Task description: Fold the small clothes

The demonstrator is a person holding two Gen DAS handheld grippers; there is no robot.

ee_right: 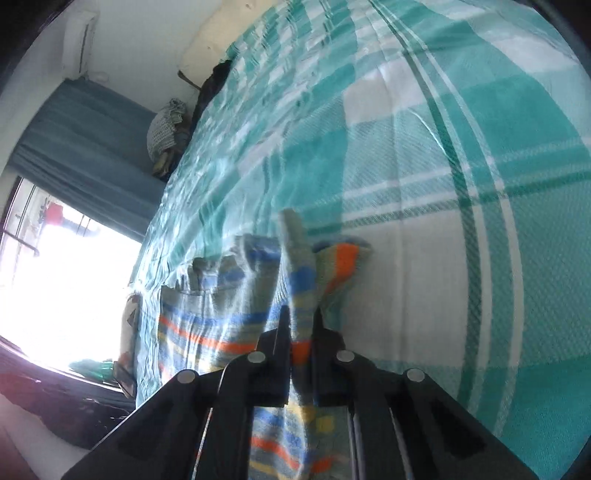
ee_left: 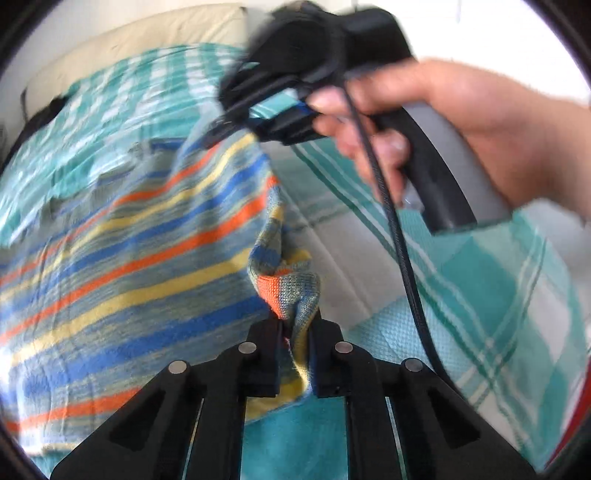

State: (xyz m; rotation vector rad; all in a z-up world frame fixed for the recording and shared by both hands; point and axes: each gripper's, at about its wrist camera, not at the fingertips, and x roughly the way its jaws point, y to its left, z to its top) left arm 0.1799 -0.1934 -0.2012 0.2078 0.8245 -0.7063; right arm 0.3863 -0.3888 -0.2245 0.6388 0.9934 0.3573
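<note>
Striped knit garment (ee_left: 147, 236) is pinched by the left gripper (ee_left: 295, 328) and right gripper (ee_right: 301, 332); keep both 2 corners level, taut over the checked bedspread (ee_right: 424, 147).

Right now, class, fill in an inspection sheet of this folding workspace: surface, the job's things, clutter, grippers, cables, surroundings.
Surface: bed with teal and white checked sheet, wrinkled.
Job's things: striped knit garment, blue, orange and yellow bands, partly lifted off the sheet.
Clutter: bundle of cloth at the bed's far edge; dark item near the cream pillow.
Grippers: left gripper shut on a bunched edge of the garment; right gripper shut on another part; right hand grips its handle.
Cables: black cable hanging from the right gripper.
Surroundings: blue curtain, bright window, white wall.
</note>
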